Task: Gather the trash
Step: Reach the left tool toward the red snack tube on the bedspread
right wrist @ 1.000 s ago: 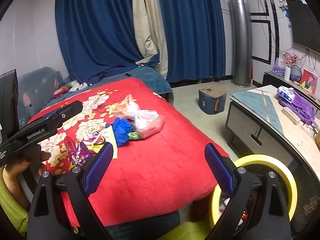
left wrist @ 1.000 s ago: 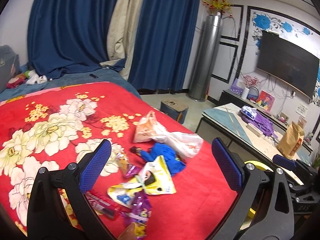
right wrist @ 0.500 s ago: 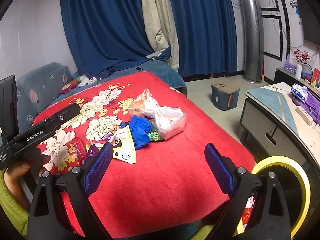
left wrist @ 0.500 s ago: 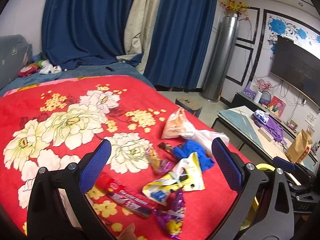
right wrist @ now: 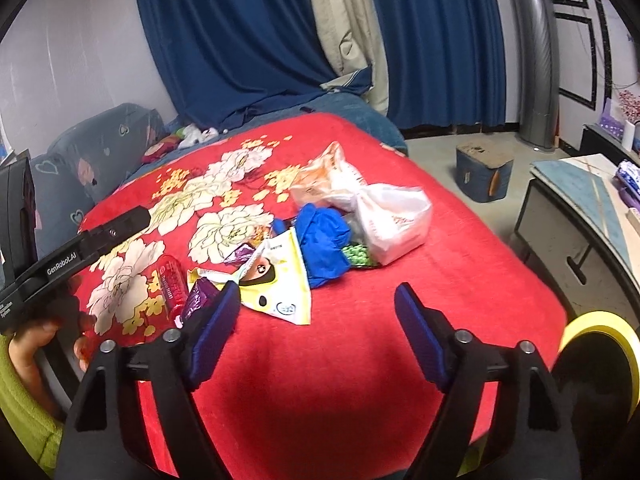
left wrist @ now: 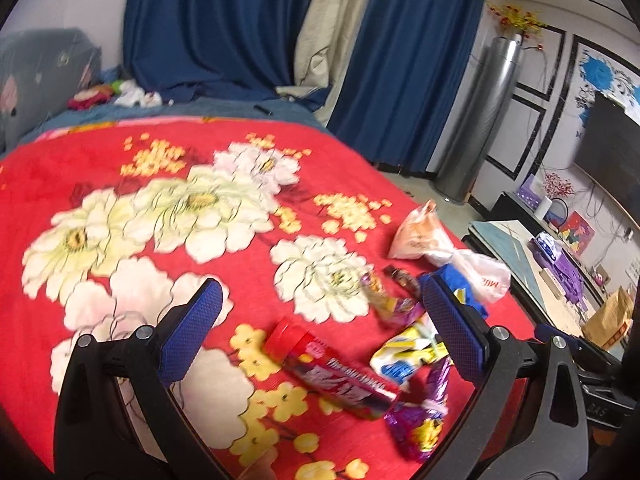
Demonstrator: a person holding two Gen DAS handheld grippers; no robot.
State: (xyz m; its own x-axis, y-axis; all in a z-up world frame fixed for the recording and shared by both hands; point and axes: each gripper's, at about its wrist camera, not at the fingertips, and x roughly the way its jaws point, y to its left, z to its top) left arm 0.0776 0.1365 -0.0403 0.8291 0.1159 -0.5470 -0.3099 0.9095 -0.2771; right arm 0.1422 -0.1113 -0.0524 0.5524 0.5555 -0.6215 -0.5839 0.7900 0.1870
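Trash lies on a red flowered blanket (left wrist: 168,216): a red tube wrapper (left wrist: 332,372), a purple wrapper (left wrist: 420,424), a yellow-white packet (left wrist: 404,354), a blue crumpled glove (right wrist: 324,236) and white-orange plastic bags (right wrist: 376,208). My left gripper (left wrist: 316,328) is open and empty, above the red tube. My right gripper (right wrist: 318,328) is open and empty over the blanket's near edge, just short of the yellow-white packet (right wrist: 280,284). The red tube (right wrist: 172,284) and purple wrapper (right wrist: 198,300) show at its left.
A bin with a yellow rim (right wrist: 596,332) stands at the bed's right corner. A low table (right wrist: 592,216) and a blue box (right wrist: 484,176) stand on the floor to the right. Blue curtains (left wrist: 224,28) hang behind the bed.
Both grippers have moved forward over the bed and swung left. The trash now sits lower and nearer in both views. The yellow bin has slid to the right edge.
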